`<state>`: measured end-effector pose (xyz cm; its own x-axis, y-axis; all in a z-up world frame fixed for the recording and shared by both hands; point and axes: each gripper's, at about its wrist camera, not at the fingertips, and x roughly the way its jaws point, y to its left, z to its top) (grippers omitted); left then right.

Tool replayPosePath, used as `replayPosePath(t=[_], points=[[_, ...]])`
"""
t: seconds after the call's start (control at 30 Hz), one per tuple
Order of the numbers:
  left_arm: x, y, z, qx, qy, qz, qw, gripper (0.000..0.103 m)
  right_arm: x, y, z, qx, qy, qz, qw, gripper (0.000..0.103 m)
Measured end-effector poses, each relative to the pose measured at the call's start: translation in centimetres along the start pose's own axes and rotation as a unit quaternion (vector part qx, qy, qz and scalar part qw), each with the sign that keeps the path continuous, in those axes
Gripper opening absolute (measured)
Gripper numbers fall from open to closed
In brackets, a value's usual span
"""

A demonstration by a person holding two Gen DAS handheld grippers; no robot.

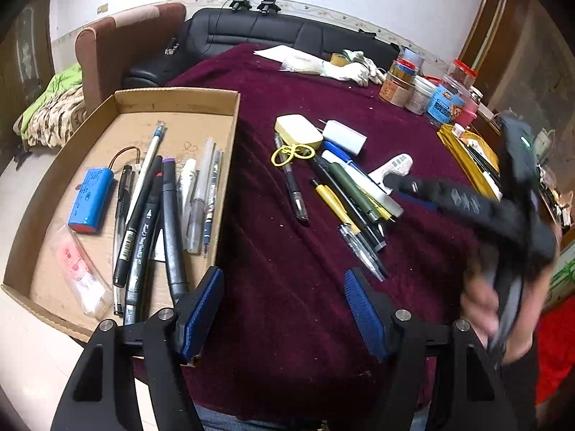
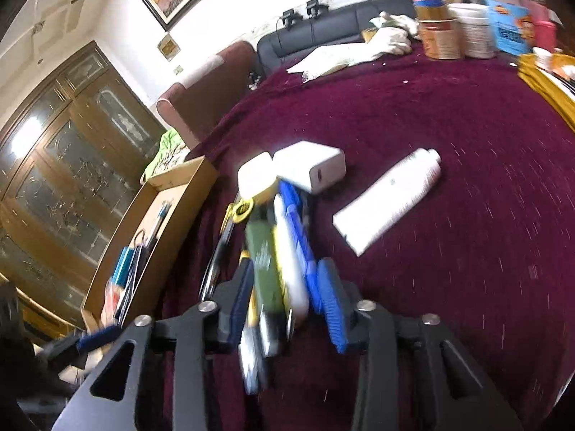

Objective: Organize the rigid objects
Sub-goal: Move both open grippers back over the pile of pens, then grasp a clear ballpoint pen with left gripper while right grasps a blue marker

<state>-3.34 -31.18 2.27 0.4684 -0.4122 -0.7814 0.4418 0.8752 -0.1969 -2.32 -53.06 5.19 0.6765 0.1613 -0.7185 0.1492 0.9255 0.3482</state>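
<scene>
Along the table's far edge lie white gloves (image 1: 354, 70) and a tape roll (image 1: 337, 59) — jars (image 1: 447, 98) crowd its far right corner; a black sofa (image 1: 273, 32) stands beyond.

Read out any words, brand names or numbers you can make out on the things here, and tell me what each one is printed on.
None can be read with certainty.
Black marker in the cardboard box: white script along its barrel, too small to read.
Blue battery pack: faint print, unreadable.
White tube: small print, blurred.
Blue-labelled jar: lettering and a picture, too small.
Green pen between the right gripper's fingers: pale marks, blurred.
</scene>
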Motion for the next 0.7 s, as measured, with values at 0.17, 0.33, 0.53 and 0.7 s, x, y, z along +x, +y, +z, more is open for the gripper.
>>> replayPosePath(t=[0.17,0.33,0.53,0.7], points=[[-0.2,0.3,0.4,-0.002,0.001,-0.008,1.0000,0.073,4.2,-1.4,2.5,0.013,0.053,0.015,0.998,0.020],[0.4,-0.1,1.2,0.001,0.010,-0.003,0.9999,0.061,4.4,-2.3,2.0,0.023,0.041,0.064,0.997,0.009],[2.3,-1.9,4.2,0.016,0.018,-0.002,0.9997,0.061,4.7,-2.8,1.8,0.023,0.058,0.074,0.995,0.011],[5.9,-3.4,7.1,0.036,0.041,0.030,0.9981,0.042,4.0,-2.3,1.5,0.004,0.051,0.064,0.997,0.009]])
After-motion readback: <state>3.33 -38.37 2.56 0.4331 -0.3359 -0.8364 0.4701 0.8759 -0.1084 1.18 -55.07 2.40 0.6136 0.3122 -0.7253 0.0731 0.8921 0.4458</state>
